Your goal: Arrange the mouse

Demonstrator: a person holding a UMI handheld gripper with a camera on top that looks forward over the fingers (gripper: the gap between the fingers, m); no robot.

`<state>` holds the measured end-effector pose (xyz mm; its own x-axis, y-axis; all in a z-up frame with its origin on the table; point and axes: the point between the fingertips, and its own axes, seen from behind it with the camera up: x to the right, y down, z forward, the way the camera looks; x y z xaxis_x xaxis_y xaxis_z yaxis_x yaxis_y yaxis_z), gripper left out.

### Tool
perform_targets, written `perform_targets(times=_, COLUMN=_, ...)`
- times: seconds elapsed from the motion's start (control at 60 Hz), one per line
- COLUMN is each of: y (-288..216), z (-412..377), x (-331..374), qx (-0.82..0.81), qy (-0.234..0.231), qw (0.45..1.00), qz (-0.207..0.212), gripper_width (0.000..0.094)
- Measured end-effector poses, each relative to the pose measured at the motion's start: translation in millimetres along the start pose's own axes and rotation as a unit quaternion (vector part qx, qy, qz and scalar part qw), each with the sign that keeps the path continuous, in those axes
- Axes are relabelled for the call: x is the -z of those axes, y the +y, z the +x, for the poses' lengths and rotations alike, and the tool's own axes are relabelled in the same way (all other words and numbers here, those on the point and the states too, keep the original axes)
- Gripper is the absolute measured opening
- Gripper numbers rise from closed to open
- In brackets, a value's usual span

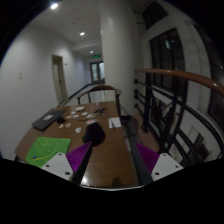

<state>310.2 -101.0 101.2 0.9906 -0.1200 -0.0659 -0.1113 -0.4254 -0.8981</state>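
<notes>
Wooden table (105,150) is seen ahead, and nothing's been grabbed yet: the gripper (112,160) is held wide open and empty. A dark object (93,131), probably the mouse, sits untouched just beyond the fingers.

No text, label, brand or number could be read anywhere in the frame (the papers (72,127) lying on the wooden table (105,160) at centre left were far too small to make out).
</notes>
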Motion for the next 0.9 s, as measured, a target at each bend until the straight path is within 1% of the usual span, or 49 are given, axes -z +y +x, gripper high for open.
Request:
perform_targets(times=0.05, y=4.8, z=-5.9, x=-1.8, qx=0.026, qy=-0.015, qw=1.000, qz=-0.008, gripper_width=0.0844)
perform_targets(times=0.067, y=5.2, z=-13.8, x=-26.4, qx=0.035, qy=-0.018, qw=0.999, qz=-0.009, gripper_width=0.0842)
perform_targets(times=0.167, y=20.0, z=-19.3, x=-33.6, qx=0.056, qy=-0.047, qw=0.997, qz=-0.027, gripper_width=0.0838)
perform_targets(times=0.183, y=23.8, z=-25.9, x=-53.6, qx=0.060, qy=-0.047, qw=0.997, qz=-0.031, gripper_width=0.0839)
perform_targets(times=0.267, y=32.7, z=-28.2, x=-63.0, qx=0.053, qy=-0.058, qw=0.996, qz=-0.050, gripper_width=0.0832)
perform_targets(times=0.283, y=34.2, z=-19.3, x=-56.4, qx=0.048, qy=-0.063, qw=0.995, qz=-0.053, gripper_width=0.0831)
perform_targets(times=0.3, y=39.5, z=-20.4, x=-75.8, qx=0.053, qy=-0.058, qw=0.996, qz=-0.053, gripper_width=0.0829)
perform_targets(times=0.367, y=42.1, z=-13.2, x=-80.5, qx=0.052, qy=-0.049, qw=0.996, qz=-0.060, gripper_width=0.0821)
perform_targets(times=0.383, y=43.0, z=-0.3, x=-80.6, qx=0.052, qy=-0.049, qw=0.995, qz=-0.063, gripper_width=0.0806)
perform_targets(times=0.417, y=42.7, z=11.8, x=-69.4, qx=0.053, qy=-0.038, qw=0.996, qz=-0.068, gripper_width=0.0810)
perform_targets(times=0.45, y=44.5, z=23.0, x=-67.9, qx=0.055, qy=-0.029, qw=0.996, qz=-0.071, gripper_width=0.0769)
perform_targets(times=0.467, y=45.4, z=14.3, x=-80.0, qx=0.058, qy=-0.024, qw=0.996, qz=-0.071, gripper_width=0.0751)
perform_targets(times=0.5, y=47.2, z=23.1, x=-75.0, qx=0.065, qy=-0.016, qw=0.995, qz=-0.072, gripper_width=0.0652)
perform_targets(times=0.517, y=49.1, z=29.2, x=-72.0, qx=0.070, qy=-0.010, qw=0.995, qz=-0.073, gripper_width=0.0577)
perform_targets(times=0.55, y=57.2, z=44.3, x=-59.4, qx=0.078, qy=0.000, qw=0.994, qz=-0.081, gripper_width=0.0482)
perform_targets(times=0.567, y=56.8, z=50.5, x=-61.0, qx=0.084, qy=0.010, qw=0.993, qz=-0.082, gripper_width=0.0454)
perform_targets(times=0.583, y=54.7, z=55.0, x=-57.7, qx=0.084, qy=0.014, qw=0.994, qz=-0.075, gripper_width=0.0448)
perform_targets(times=0.633, y=53.4, z=59.1, x=-55.1, qx=0.086, qy=0.021, qw=0.994, qz=-0.065, gripper_width=0.0366)
perform_targets(times=0.683, y=57.2, z=78.7, x=-31.5, qx=0.085, qy=0.029, qw=0.994, qz=-0.057, gripper_width=0.0290)
perform_targets(times=0.7, y=57.1, z=84.0, x=-26.9, qx=0.085, qy=0.032, qw=0.994, qz=-0.054, gripper_width=0.0285)
perform_targets(times=0.717, y=56.5, z=88.7, x=-22.7, qx=0.085, qy=0.033, qw=0.995, qz=-0.050, gripper_width=0.0245)
perform_targets(times=0.75, y=54.1, z=96.6, x=-16.4, qx=0.083, qy=0.036, qw=0.995, qz=-0.042, gripper_width=0.0228)
perform_targets(times=0.767, y=51.8, z=87.3, x=-19.1, qx=0.081, qy=0.038, qw=0.995, qz=-0.038, gripper_width=0.0196)
perform_targets(times=0.85, y=51.7, z=97.1, x=3.7, qx=0.069, qy=0.044, qw=0.996, qz=-0.032, gripper_width=0.0181)
perform_targets(times=0.9, y=38.6, z=98.5, x=34.2, qx=0.066, qy=0.040, qw=0.997, qz=-0.014, gripper_width=0.0181)
